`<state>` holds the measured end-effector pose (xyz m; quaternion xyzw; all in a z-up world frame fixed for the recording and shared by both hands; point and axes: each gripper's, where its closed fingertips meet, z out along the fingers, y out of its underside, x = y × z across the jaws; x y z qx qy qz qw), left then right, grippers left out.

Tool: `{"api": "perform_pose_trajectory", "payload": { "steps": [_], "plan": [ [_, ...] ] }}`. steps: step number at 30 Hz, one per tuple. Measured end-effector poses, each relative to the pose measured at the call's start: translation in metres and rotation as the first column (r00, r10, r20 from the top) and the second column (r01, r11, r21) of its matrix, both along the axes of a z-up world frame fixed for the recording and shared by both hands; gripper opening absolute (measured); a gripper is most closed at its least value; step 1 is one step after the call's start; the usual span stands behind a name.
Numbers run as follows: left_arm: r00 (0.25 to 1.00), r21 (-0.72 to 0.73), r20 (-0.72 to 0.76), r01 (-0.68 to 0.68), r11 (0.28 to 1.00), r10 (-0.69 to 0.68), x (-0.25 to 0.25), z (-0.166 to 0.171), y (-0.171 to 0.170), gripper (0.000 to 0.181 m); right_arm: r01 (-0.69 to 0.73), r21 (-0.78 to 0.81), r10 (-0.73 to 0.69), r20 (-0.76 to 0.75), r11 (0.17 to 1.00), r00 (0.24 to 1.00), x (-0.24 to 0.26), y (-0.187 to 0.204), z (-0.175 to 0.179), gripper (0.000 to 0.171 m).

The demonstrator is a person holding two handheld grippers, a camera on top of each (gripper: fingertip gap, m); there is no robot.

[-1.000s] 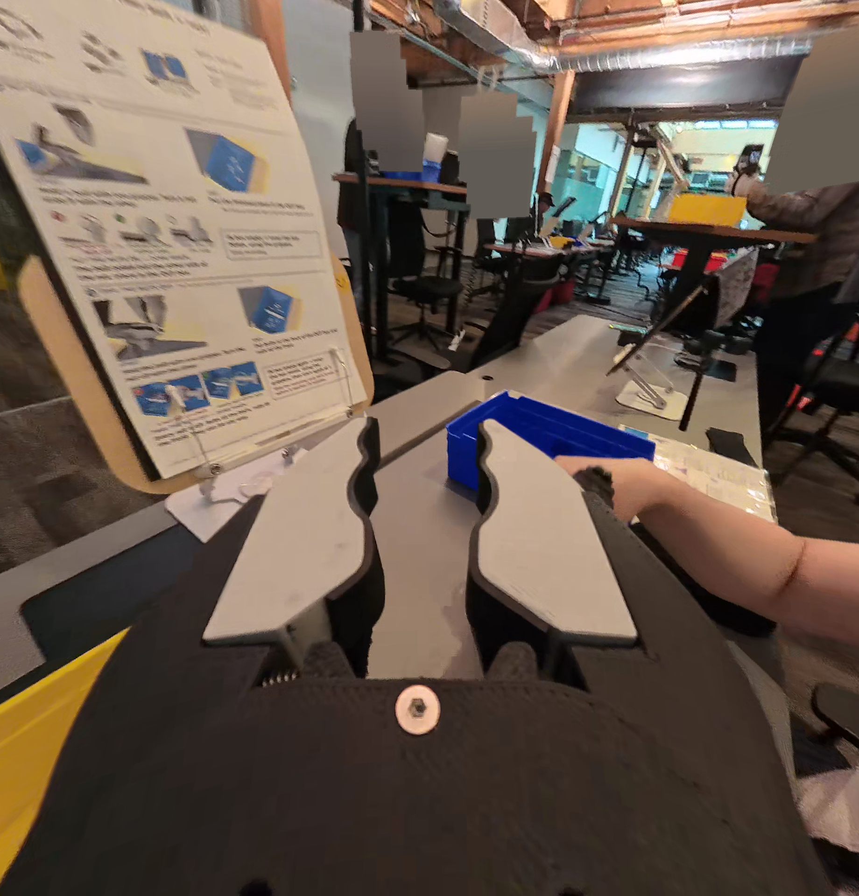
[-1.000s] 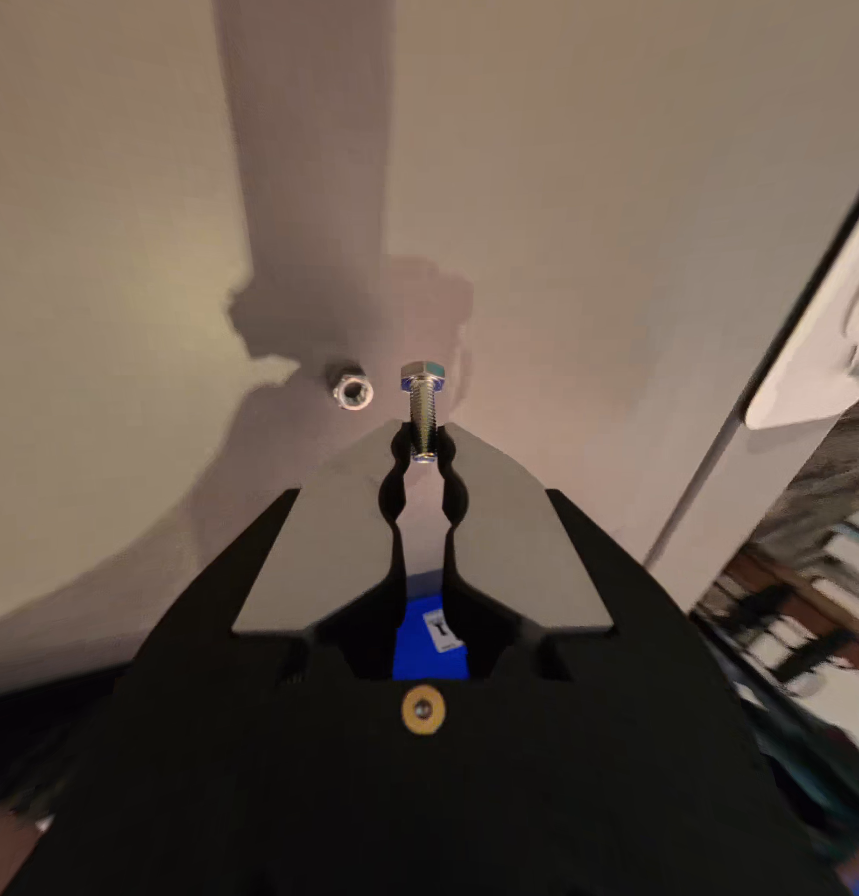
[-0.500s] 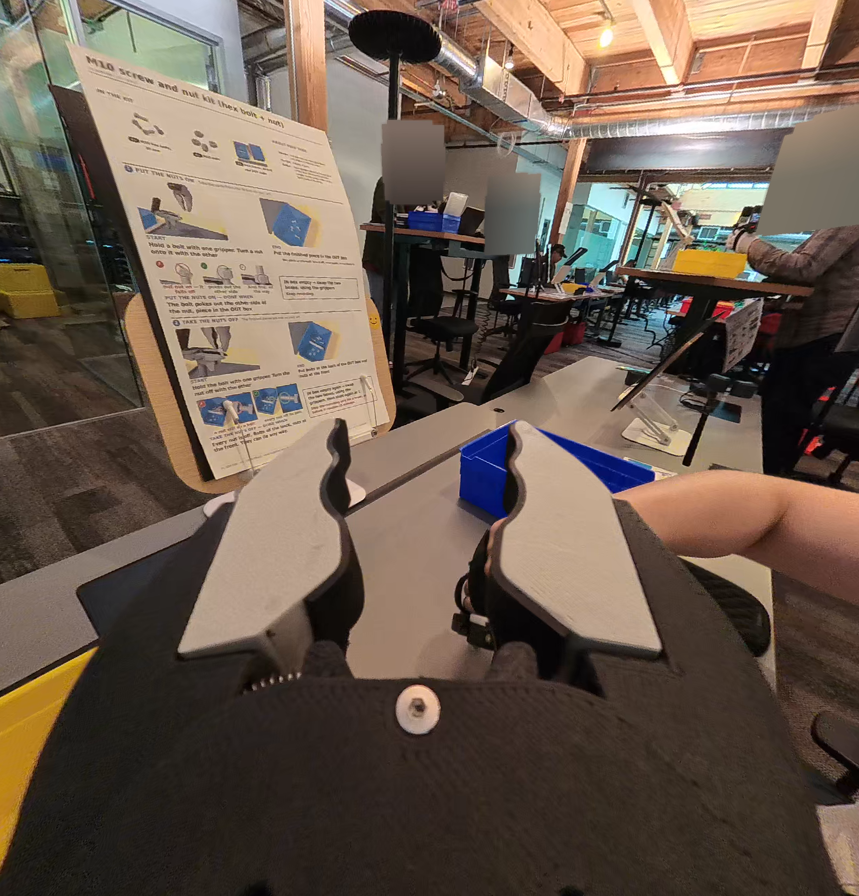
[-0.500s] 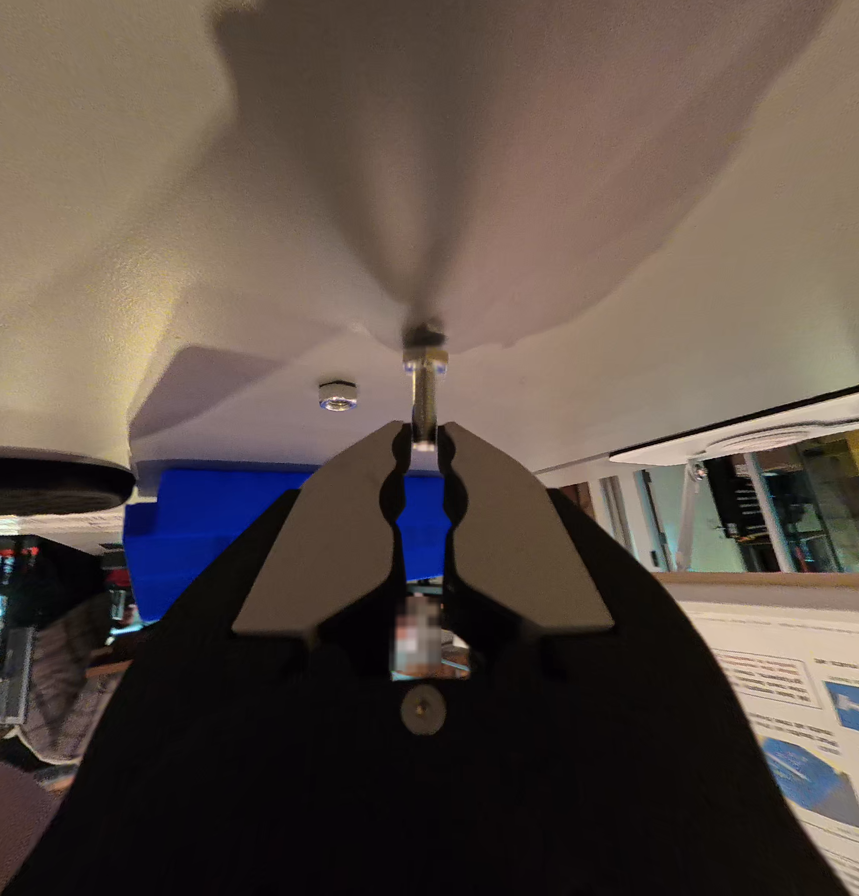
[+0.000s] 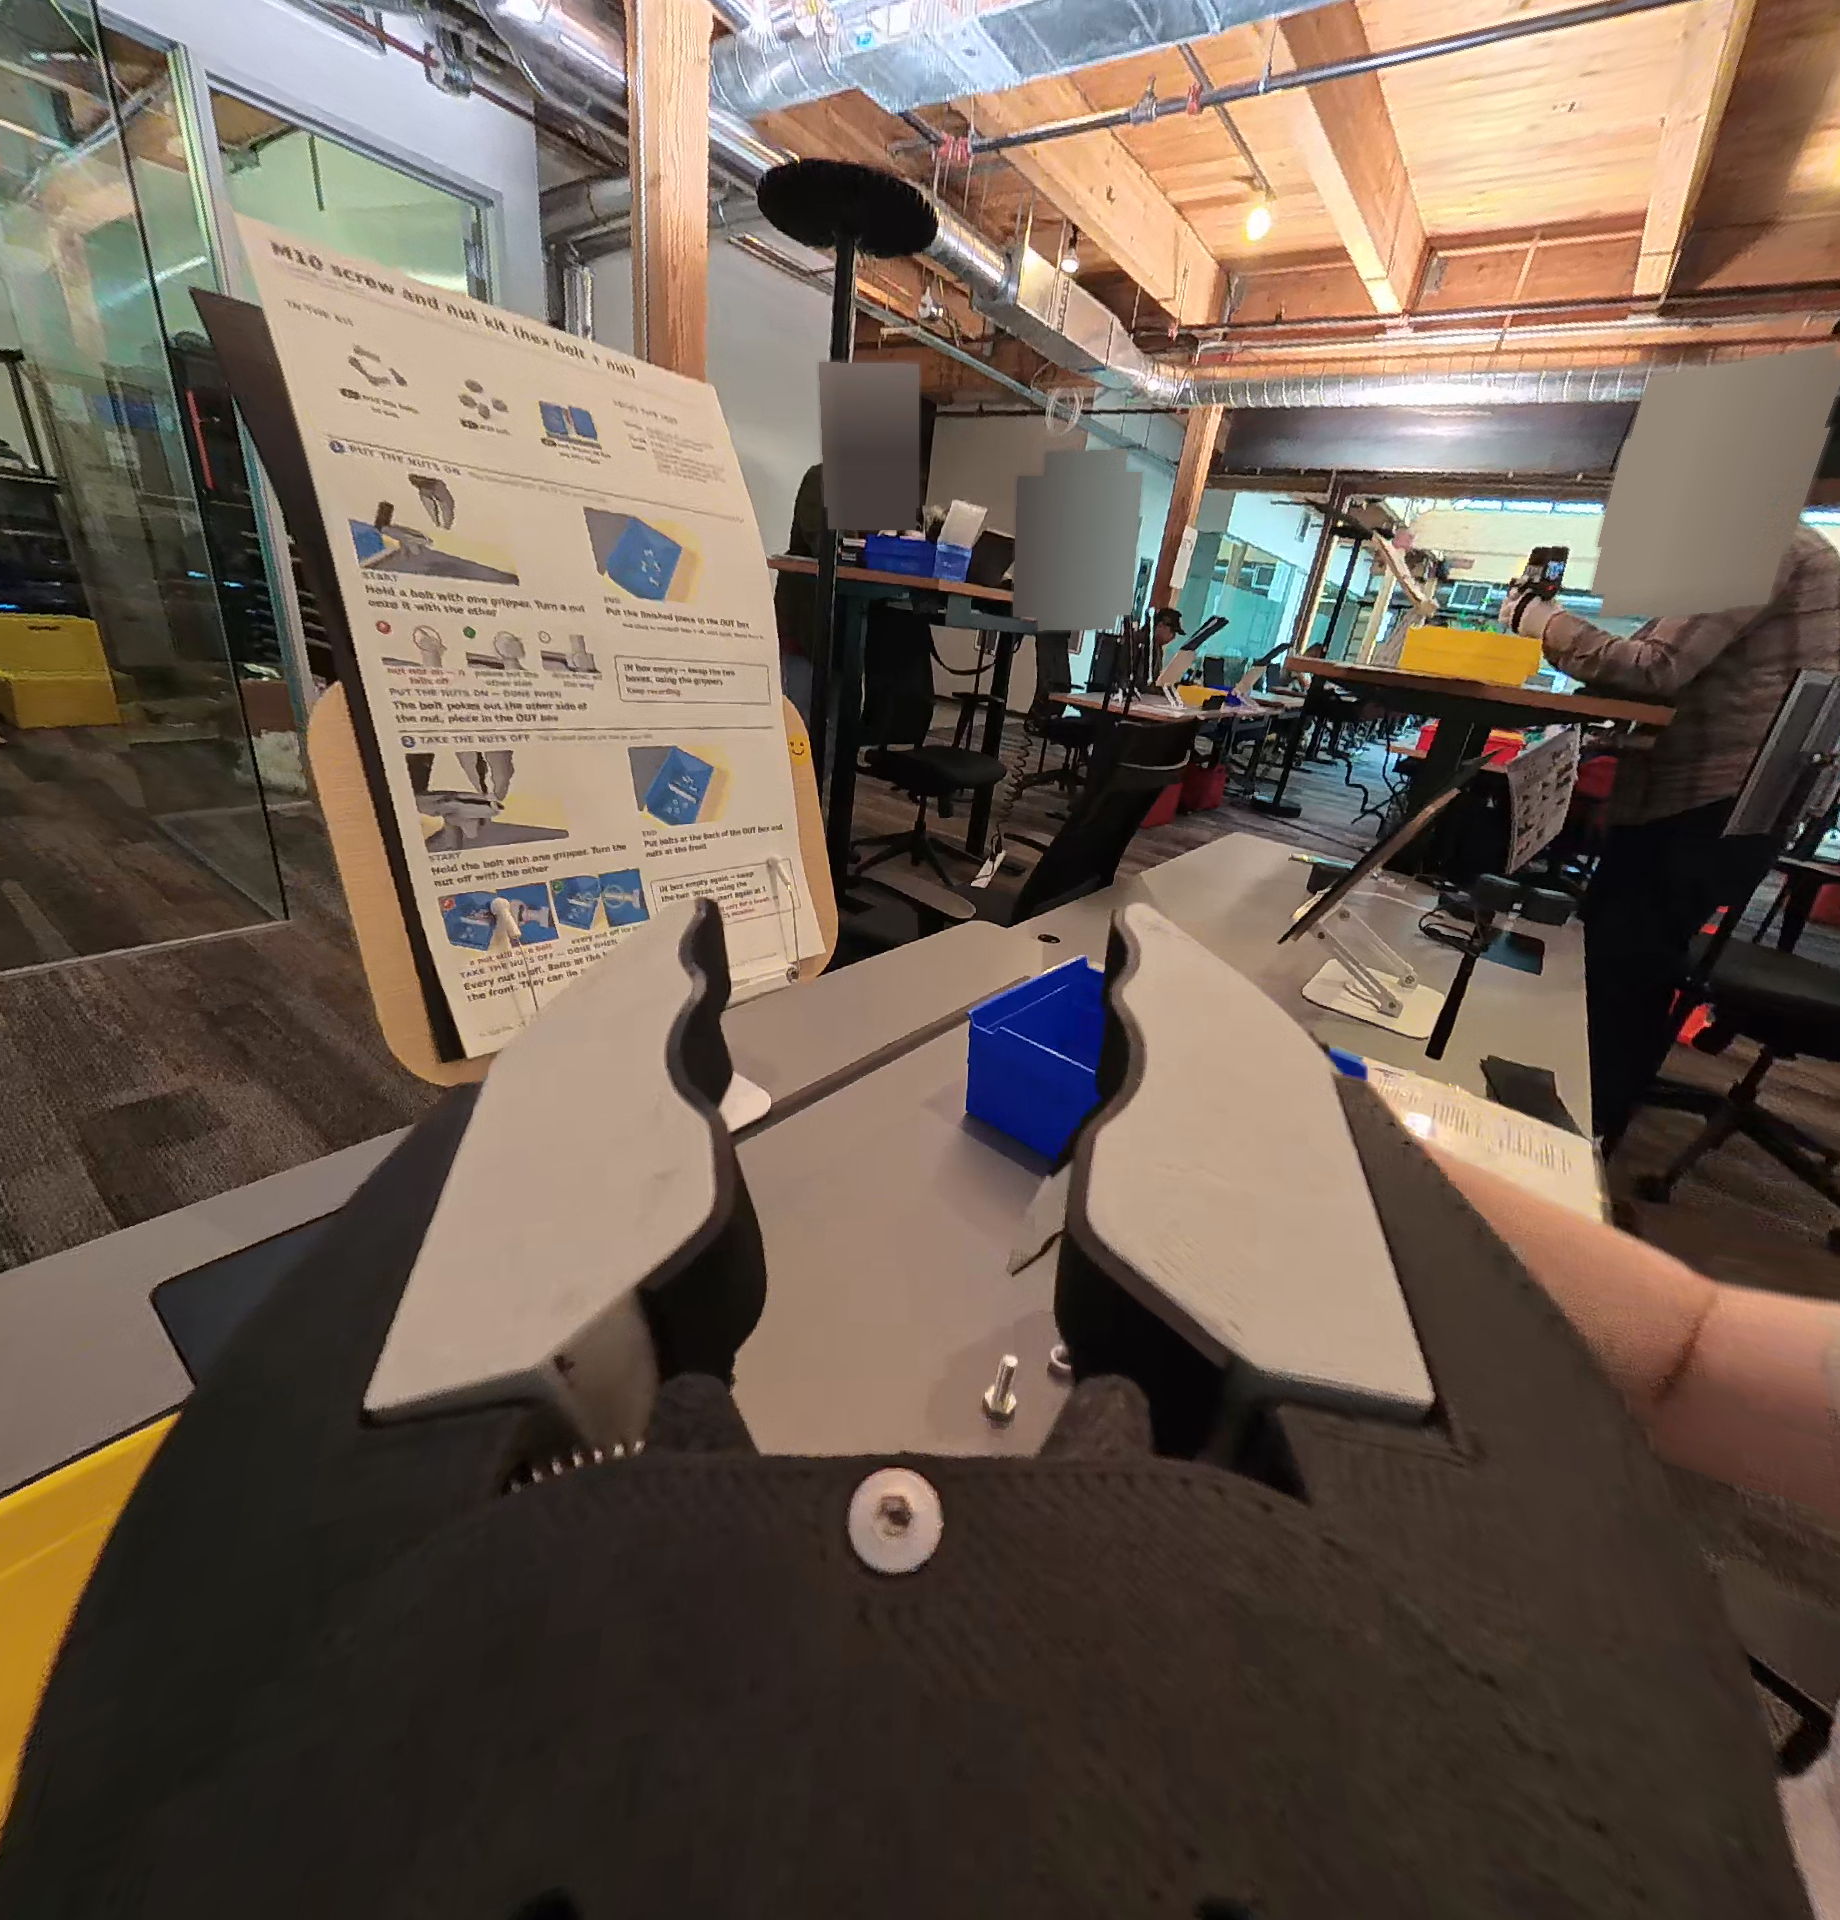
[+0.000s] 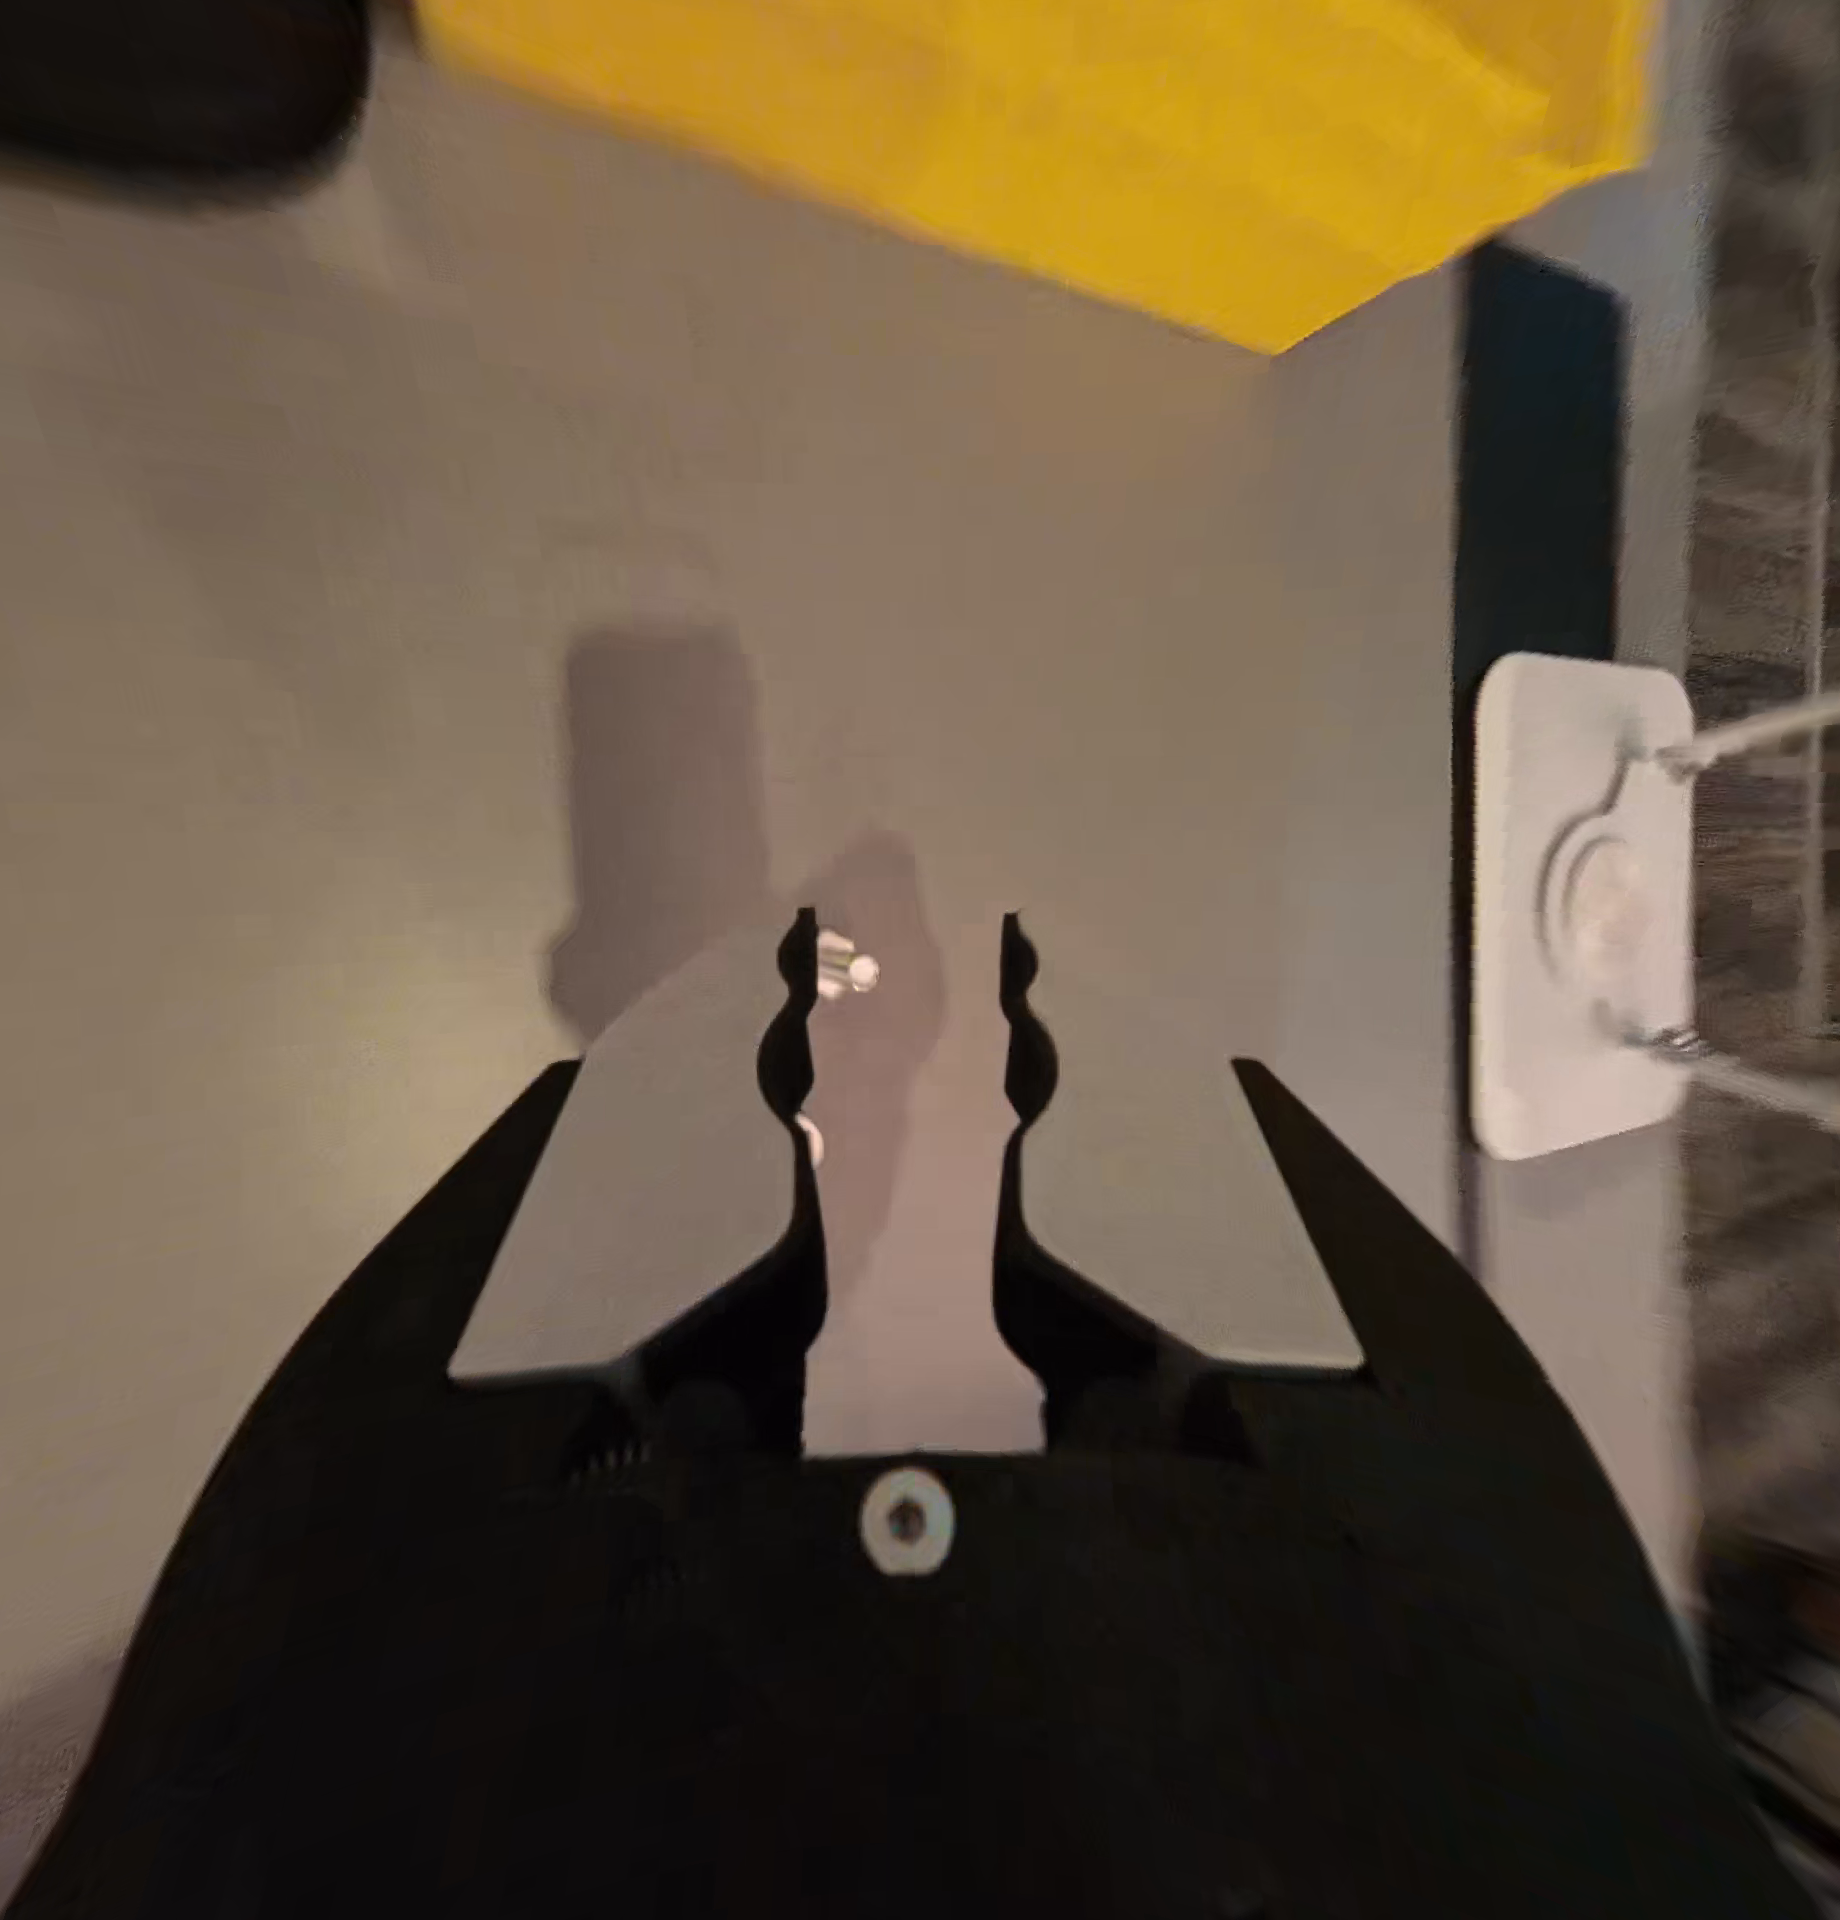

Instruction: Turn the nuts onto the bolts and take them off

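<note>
In the left wrist view a silver bolt (image 5: pixel 1002 1387) stands on the grey table (image 5: pixel 874 1226) between the bases of my fingers. A nut (image 5: pixel 1059 1356) lies just right of it, half hidden by the right finger. My left gripper (image 5: pixel 911 935) is wide open, empty and held above the table. In the blurred right wrist view my right gripper (image 6: pixel 908 920) is open and empty over the table (image 6: pixel 1103 623). The bolt (image 6: pixel 843 971) is next to its left fingertip, and the nut (image 6: pixel 810 1141) peeks out from behind that finger.
A blue bin (image 5: pixel 1035 1049) stands farther back on the table, with an instruction sheet on a stand (image 5: pixel 542 665) at the back left. A person's forearm (image 5: pixel 1622 1351) reaches in from the right. A yellow bin (image 6: pixel 1051 145) and the stand's white base (image 6: pixel 1581 914) show in the right wrist view.
My right gripper has opened and let go of the bolt, which now stands on the table, and its view has swung round. My left gripper has opened wider.
</note>
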<state>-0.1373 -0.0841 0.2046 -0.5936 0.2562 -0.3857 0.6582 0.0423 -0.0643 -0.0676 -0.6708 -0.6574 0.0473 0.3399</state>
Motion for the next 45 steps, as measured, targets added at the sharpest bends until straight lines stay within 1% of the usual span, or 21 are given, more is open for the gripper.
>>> {"api": "perform_pose_trajectory", "payload": {
  "steps": [1,2,3,5,6,8,10,14,19,23,25,26,27,29,30,34,35,38,41,43,45],
  "plan": [
    [1.000,-0.001,0.002,-0.004,1.000,0.004,0.000,0.000,0.001,0.069,0.051,-0.032,-0.054,-0.106,0.998,0.993,0.009,0.001,-0.003,0.036],
    [1.000,-0.004,-0.001,-0.008,1.000,0.008,0.000,-0.001,0.002,0.069,0.104,-0.065,-0.113,-0.163,0.992,0.980,0.020,0.003,-0.011,0.037],
    [1.000,-0.009,-0.006,-0.007,1.000,0.007,0.001,-0.002,0.003,0.070,0.154,-0.105,-0.171,-0.177,0.982,0.969,0.032,0.003,-0.023,0.037],
    [1.000,-0.025,-0.013,0.002,1.000,-0.002,0.006,-0.005,0.006,0.070,0.235,-0.187,-0.259,-0.119,0.954,0.958,0.055,-0.003,-0.051,0.036],
    [1.000,-0.033,-0.015,0.006,0.999,-0.007,0.008,-0.006,0.007,0.070,0.281,-0.197,-0.301,-0.083,0.939,0.950,0.064,-0.003,-0.062,0.035],
    [1.000,-0.033,-0.024,0.015,0.999,-0.016,0.014,-0.007,0.007,0.070,0.304,-0.228,-0.324,-0.056,0.925,0.944,0.070,-0.007,-0.076,0.035],
    [0.999,-0.033,-0.044,0.020,0.999,-0.022,0.021,-0.009,0.006,0.070,0.307,-0.254,-0.333,-0.064,0.917,0.941,0.066,-0.008,-0.083,0.034],
    [0.996,-0.047,-0.085,0.031,0.998,-0.035,0.035,-0.014,0.005,0.070,0.300,-0.286,-0.328,-0.055,0.910,0.943,0.059,-0.008,-0.088,0.033],
    [0.992,-0.051,-0.122,0.023,0.998,-0.029,0.043,-0.019,0.007,0.070,0.235,-0.270,-0.288,-0.180,0.934,0.941,0.026,-0.002,-0.066,0.033],
    [0.990,-0.064,-0.138,0.027,0.998,-0.035,0.046,-0.023,0.009,0.071,0.238,-0.258,-0.290,-0.188,0.936,0.938,0.013,0.010,-0.066,0.030],
    [0.989,-0.067,-0.144,0.023,0.998,-0.033,0.047,-0.025,0.010,0.071,0.231,-0.267,-0.288,-0.200,0.935,0.936,0.009,0.014,-0.068,0.023],
    [0.989,-0.066,-0.147,0.026,0.997,-0.035,0.047,-0.025,0.010,0.071,0.212,-0.278,-0.276,-0.213,0.937,0.937,0.006,0.014,-0.068,0.012],
    [0.988,-0.065,-0.150,0.033,0.997,-0.042,0.049,-0.026,0.010,0.071,0.193,-0.291,-0.263,-0.225,0.937,0.938,0.004,0.014,-0.066,0.011],
    [0.983,-0.067,-0.170,0.061,0.996,-0.072,0.055,-0.030,0.010,0.071,0.177,-0.306,-0.255,-0.241,0.936,0.936,0.005,0.017,-0.052,0.011],
    [0.976,-0.073,-0.192,0.085,0.994,-0.098,0.060,-0.035,0.010,0.071,0.166,-0.309,-0.254,-0.270,0.937,0.929,0.007,0.020,-0.036,0.011],
    [0.916,-0.117,-0.321,0.214,0.970,-0.241,0.093,-0.066,0.011,0.068,0.049,-0.396,-0.251,-0.477,0.917,0.842,0.011,0.023,0.058,0.011],
    [0.908,-0.120,-0.330,0.231,0.966,-0.258,0.105,-0.072,0.014,0.067,0.009,-0.416,-0.248,-0.523,0.909,0.815,0.012,0.021,0.080,0.011],
    [0.880,-0.126,-0.358,0.284,0.950,-0.311,0.148,-0.092,0.021,0.055,-0.056,-0.390,-0.214,-0.614,0.919,0.759,0.017,0.014,0.126,0.011],
    [0.831,-0.139,-0.413,0.347,0.927,-0.373,0.185,-0.118,0.018,0.044,-0.055,-0.356,-0.191,-0.620,0.933,0.761,0.023,0.004,0.136,0.011],
    [0.795,-0.176,-0.457,0.360,0.916,-0.400,0.197,-0.136,0.018,0.039,-0.072,-0.393,-0.199,-0.605,0.917,0.771,0.026,-0.005,0.133,0.011],
    [0.772,-0.211,-0.461,0.385,0.899,-0.438,0.205,-0.147,0.016,0.028,-0.081,-0.421,-0.206,-0.592,0.903,0.780,0.028,-0.011,0.127,0.011]
  ]
}}
